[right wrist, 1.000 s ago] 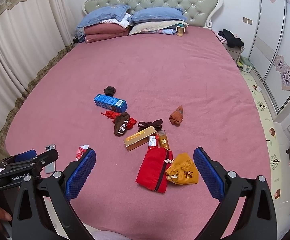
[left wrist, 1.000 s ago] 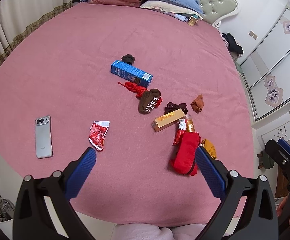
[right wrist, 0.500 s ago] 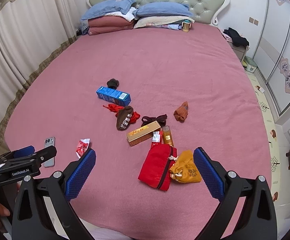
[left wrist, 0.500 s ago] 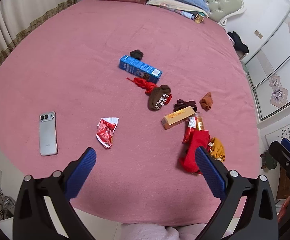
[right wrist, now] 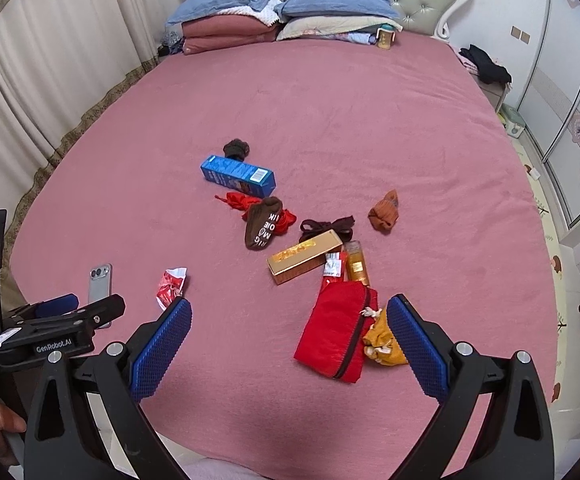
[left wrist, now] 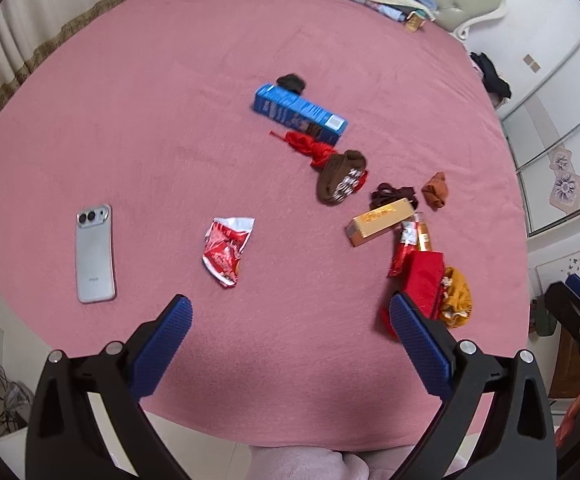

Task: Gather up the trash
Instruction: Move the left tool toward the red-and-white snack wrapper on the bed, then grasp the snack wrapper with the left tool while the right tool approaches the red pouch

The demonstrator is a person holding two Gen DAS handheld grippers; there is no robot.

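The pink bed (left wrist: 138, 128) is filling both views, with its clutter strung out from centre to the near right. Over the last second the left wrist view has been closing in and sliding right to left across the bed: the crumpled red wrapper (left wrist: 227, 249), earlier lying far of the left fingertip, is now sitting near centre, just far of the gap between the fingers. That is reading as an approach on the nearest piece of trash, though nothing is collected yet. The right view has barely shifted.

The left gripper (left wrist: 290, 322) is hovering above the near edge of the bed, tilted down, jaws spread wide and empty. The right gripper (right wrist: 289, 322) is hanging likewise, released and empty, with the red pouch (right wrist: 336, 330) and yellow pouch (right wrist: 382, 344) between its fingers in view.

Smaller things: blue box (left wrist: 300, 115), gold box (left wrist: 380, 222), brown sock (left wrist: 340, 178), and a phone (left wrist: 94, 254) well left of the wrapper, not trash in my judgement.
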